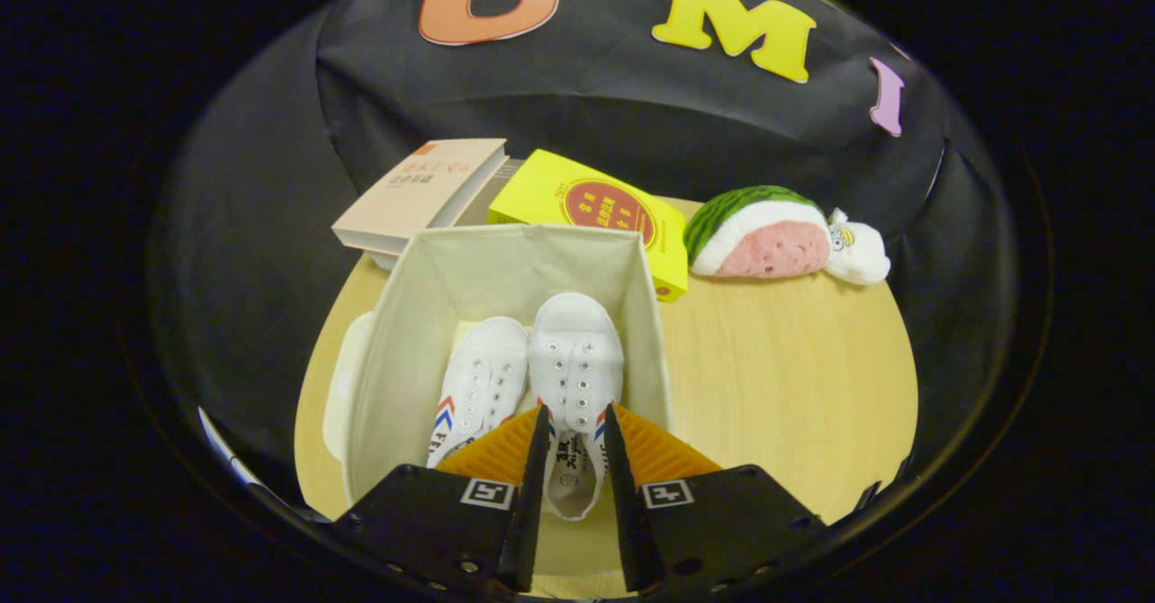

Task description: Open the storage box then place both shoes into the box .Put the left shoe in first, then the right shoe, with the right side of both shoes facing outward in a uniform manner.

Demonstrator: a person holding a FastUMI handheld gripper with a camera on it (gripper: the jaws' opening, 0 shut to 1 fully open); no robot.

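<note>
The gripper (575,431) pinches the heel end of a white canvas lace-up shoe (576,377), both fingers pressed against its sides, the toe pointing ahead into the open cream fabric storage box (654,314). A second white canvas shoe (478,391) lies just beside it in the box, on the left. That makes two shoes and one box. Beyond the box on the round pale wooden table (785,377) lie two books, one beige (420,192) and one yellow (591,215), and one watermelon-slice plush toy (767,235).
</note>
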